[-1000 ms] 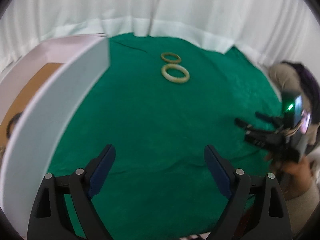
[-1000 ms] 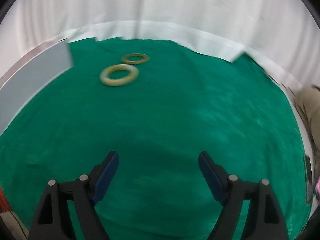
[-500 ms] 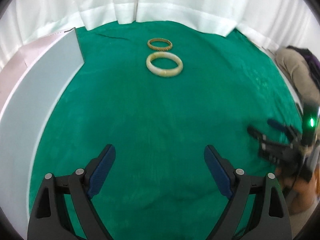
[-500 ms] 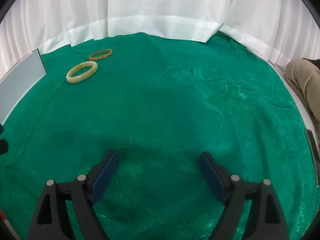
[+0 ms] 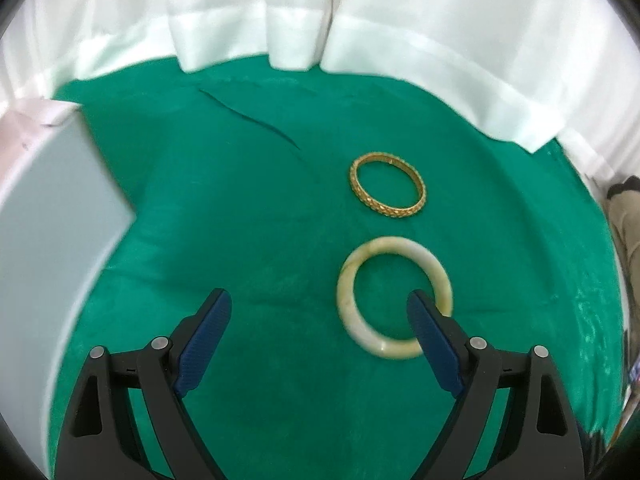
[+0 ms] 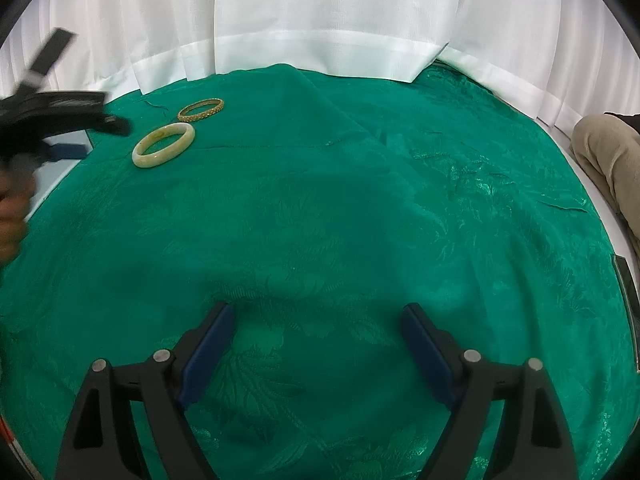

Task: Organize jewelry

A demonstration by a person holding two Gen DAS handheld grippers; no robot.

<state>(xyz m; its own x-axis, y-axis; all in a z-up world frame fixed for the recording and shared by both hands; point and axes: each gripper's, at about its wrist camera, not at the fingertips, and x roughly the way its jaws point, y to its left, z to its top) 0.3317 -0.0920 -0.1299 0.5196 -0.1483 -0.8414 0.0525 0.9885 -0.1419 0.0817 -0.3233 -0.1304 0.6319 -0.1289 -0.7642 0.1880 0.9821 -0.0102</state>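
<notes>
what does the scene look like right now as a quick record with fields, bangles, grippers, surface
surface: green cloth
backdrop: white curtain
pale bangle: lying flat on the cloth, nearer the left gripper
gold bangle: flat, just beyond the pale one, not touching it
left gripper: open, empty, its right finger overlaps the pale bangle in view
right gripper: open, empty, over bare cloth
white box: at left edge

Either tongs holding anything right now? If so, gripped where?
Nothing held. Left tongs are open, one finger's tip in front of the pale jade bangle, which lies flat on the green cloth. Right tongs open over bare cloth.
</notes>
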